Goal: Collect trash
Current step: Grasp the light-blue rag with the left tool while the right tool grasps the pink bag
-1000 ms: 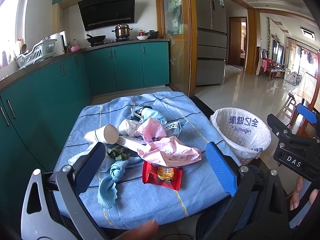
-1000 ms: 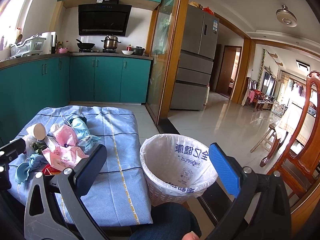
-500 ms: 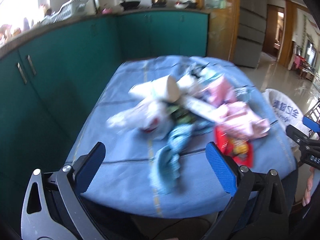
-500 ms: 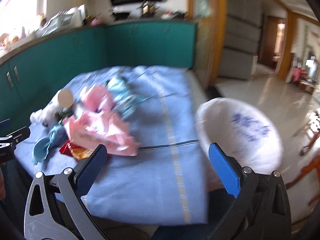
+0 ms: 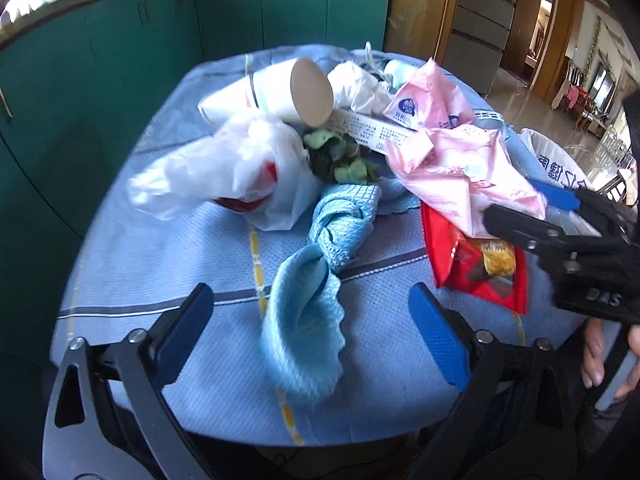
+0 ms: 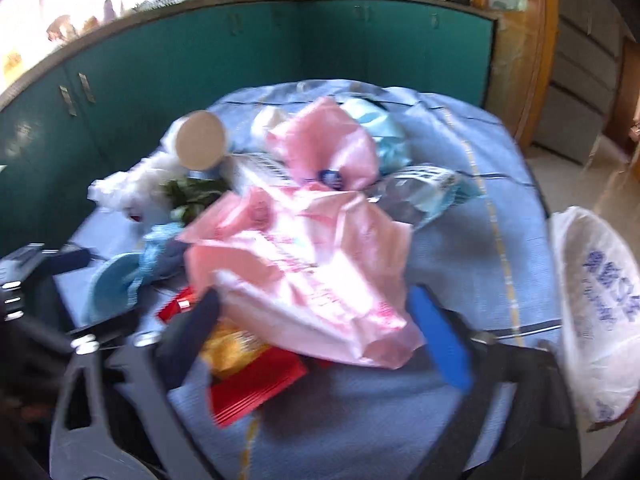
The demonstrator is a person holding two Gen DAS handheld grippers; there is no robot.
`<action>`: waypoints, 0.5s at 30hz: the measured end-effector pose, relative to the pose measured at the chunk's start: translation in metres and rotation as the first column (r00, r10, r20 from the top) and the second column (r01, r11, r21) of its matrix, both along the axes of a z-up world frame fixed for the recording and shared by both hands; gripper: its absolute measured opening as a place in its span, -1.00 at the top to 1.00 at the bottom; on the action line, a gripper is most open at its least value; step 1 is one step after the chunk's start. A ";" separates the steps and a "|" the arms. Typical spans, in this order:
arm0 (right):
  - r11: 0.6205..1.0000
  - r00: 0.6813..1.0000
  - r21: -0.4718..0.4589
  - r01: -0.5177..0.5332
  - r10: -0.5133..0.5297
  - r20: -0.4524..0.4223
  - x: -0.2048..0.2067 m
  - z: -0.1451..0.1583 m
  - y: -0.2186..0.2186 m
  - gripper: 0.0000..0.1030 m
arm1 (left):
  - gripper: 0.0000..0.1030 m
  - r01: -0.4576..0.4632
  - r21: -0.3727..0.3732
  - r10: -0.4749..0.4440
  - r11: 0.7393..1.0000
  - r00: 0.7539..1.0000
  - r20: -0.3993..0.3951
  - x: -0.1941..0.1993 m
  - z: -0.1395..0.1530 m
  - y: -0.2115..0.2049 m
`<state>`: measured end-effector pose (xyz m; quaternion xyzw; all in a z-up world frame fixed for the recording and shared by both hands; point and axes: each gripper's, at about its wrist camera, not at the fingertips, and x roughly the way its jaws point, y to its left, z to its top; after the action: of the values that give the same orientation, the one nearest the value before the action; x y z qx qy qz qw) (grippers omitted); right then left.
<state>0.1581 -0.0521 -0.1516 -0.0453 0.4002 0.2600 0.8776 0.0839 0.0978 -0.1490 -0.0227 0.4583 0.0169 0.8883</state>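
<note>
A pile of trash lies on a blue cloth-covered table [image 5: 160, 280]: a paper cup [image 5: 280, 92] on its side, a white plastic bag [image 5: 240, 172], a twisted blue cloth [image 5: 316, 280], pink wrappers [image 5: 460, 164] and a red snack packet [image 5: 476, 268]. My left gripper [image 5: 308, 332] is open, its fingers either side of the blue cloth's near end. My right gripper [image 6: 316, 332] is open around the pink wrapper [image 6: 312, 264] and over the red packet [image 6: 256, 384]. It also shows in the left wrist view [image 5: 532, 216]. The white-lined bin [image 6: 596, 312] stands right of the table.
Teal kitchen cabinets [image 5: 120, 60] run behind and to the left of the table. Wilted green leaves [image 5: 340, 156] and a printed paper strip [image 5: 368, 128] lie in the pile. A doorway and tiled floor [image 5: 516, 84] lie to the right.
Both grippers have moved down and in toward the pile. The left now straddles the blue cloth. The right has swung left from the bin to the pink wrapper.
</note>
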 end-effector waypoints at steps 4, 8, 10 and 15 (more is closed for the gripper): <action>0.998 0.999 0.057 -0.028 0.030 -0.030 -0.007 0.002 -0.012 0.23 | -0.28 0.018 -0.003 -0.018 1.000 1.000 -0.009 0.006 -0.004 -0.003; 0.997 1.000 0.076 -0.017 0.019 -0.024 -0.019 0.006 -0.031 0.40 | 0.46 0.018 0.036 -0.017 0.999 1.000 -0.015 0.009 -0.006 -0.010; 0.997 1.000 0.069 0.021 -0.021 -0.013 -0.025 0.009 -0.044 0.40 | 0.66 0.016 0.037 -0.015 0.999 1.000 -0.012 0.007 -0.005 -0.011; 0.990 0.990 -0.030 0.141 -0.141 -0.015 -0.029 0.005 -0.076 0.32 | 0.64 0.042 0.017 -0.041 0.999 0.999 -0.016 -0.008 0.004 -0.005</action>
<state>0.1291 -0.1278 -0.1471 -0.0272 0.4135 0.1919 0.8896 0.0762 0.0929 -0.1452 -0.0053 0.4653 0.0026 0.8851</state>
